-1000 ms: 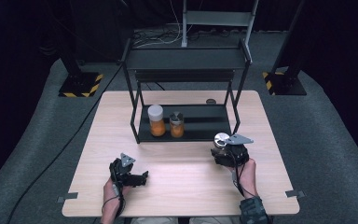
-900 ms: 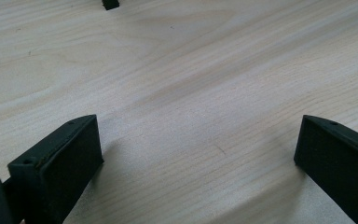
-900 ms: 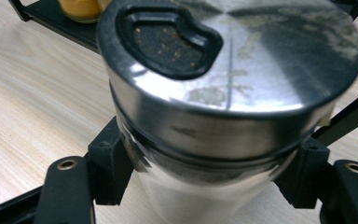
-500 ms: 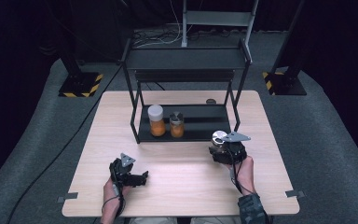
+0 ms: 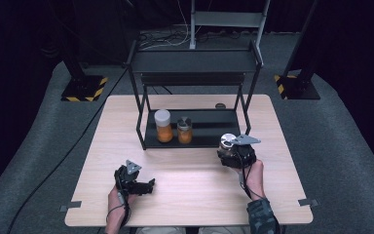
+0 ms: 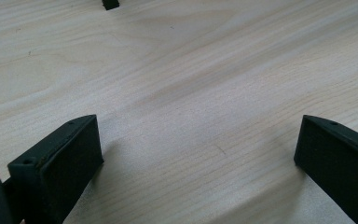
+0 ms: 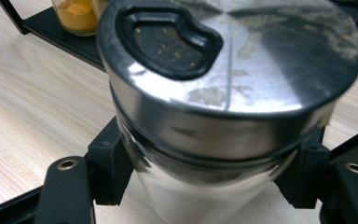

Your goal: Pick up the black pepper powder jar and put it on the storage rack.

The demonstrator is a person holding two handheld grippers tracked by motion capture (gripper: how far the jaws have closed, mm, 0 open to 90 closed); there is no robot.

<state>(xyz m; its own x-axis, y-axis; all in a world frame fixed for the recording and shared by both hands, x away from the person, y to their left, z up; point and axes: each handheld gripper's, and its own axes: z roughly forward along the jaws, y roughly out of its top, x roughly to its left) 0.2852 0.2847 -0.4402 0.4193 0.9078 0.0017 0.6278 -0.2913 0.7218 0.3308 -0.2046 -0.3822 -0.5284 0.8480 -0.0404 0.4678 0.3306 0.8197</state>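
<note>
I am keeping my left gripper (image 5: 148, 185) released, resting idle on the near table (image 5: 190, 195). My right gripper (image 5: 230, 150) is grasping a steel-lidded jar (image 7: 223, 93) just before the rack (image 5: 195, 141); shelving it beside two orange jars (image 5: 164, 126) remains.

glossy metal jar lid (image 7: 233, 60), matt pale wood table (image 6: 191, 70).

Light wooden table (image 5: 126, 136) on grey carpet floor (image 5: 341, 146), dark surroundings all round. Black two-tier metal rack (image 5: 195, 61) at far side of table. Black stands with yellow-black striped bases (image 5: 83, 90) left and right of table on floor. Grey metal frame (image 5: 226, 19) behind rack. Black cable (image 5: 63, 161) trails across carpet at left
</note>
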